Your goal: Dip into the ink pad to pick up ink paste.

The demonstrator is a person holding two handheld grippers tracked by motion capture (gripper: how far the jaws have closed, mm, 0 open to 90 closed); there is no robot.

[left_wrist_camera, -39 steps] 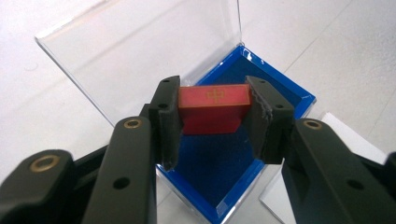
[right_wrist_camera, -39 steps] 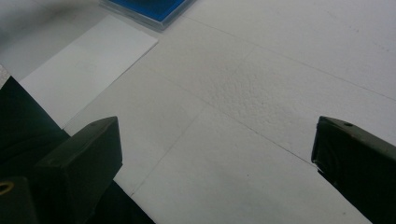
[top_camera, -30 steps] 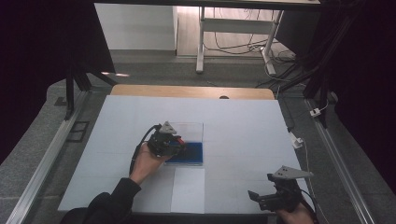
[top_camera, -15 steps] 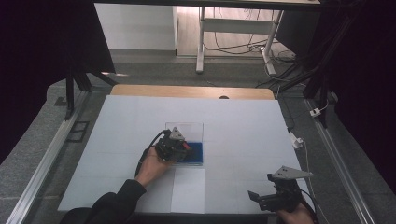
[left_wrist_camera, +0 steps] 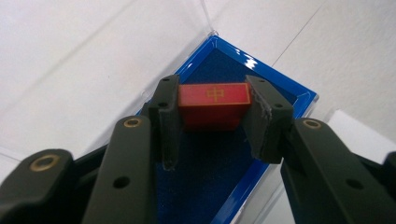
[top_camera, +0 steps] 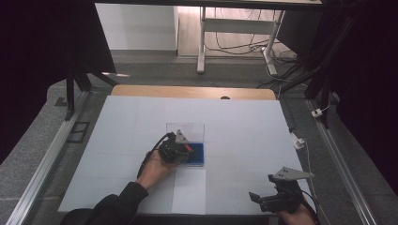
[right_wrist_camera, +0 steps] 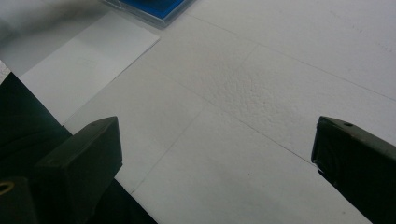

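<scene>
Left gripper view: the left gripper (left_wrist_camera: 214, 119) is clamped on a red block (left_wrist_camera: 214, 105) bearing a gold character, its 2 jaws pressed against the block's 2 short ends. The block hangs over the dark blue lining of a blue tray (left_wrist_camera: 285, 91) with a clear lid (left_wrist_camera: 205, 14) standing open at the 12 o'clock side. Whether the block touches the lining cannot be told.

High view: the left gripper (top_camera: 174, 151) sits over the tray (top_camera: 197, 157) near the middle of the white table (top_camera: 234, 122); a white sheet (top_camera: 189, 190) lies at the tray's 6 o'clock.

Judged step: carrying the block at the tray, either seating it or lifting it out; which of the 2 cannot be told. The next move calls for a level block clear of the tray rim, with the grip kept firm until the block rests.

Right gripper view: the right gripper (right_wrist_camera: 215, 154) stands wide open and empty above bare table, the tray corner (right_wrist_camera: 154, 9) at its 11 o'clock.
</scene>
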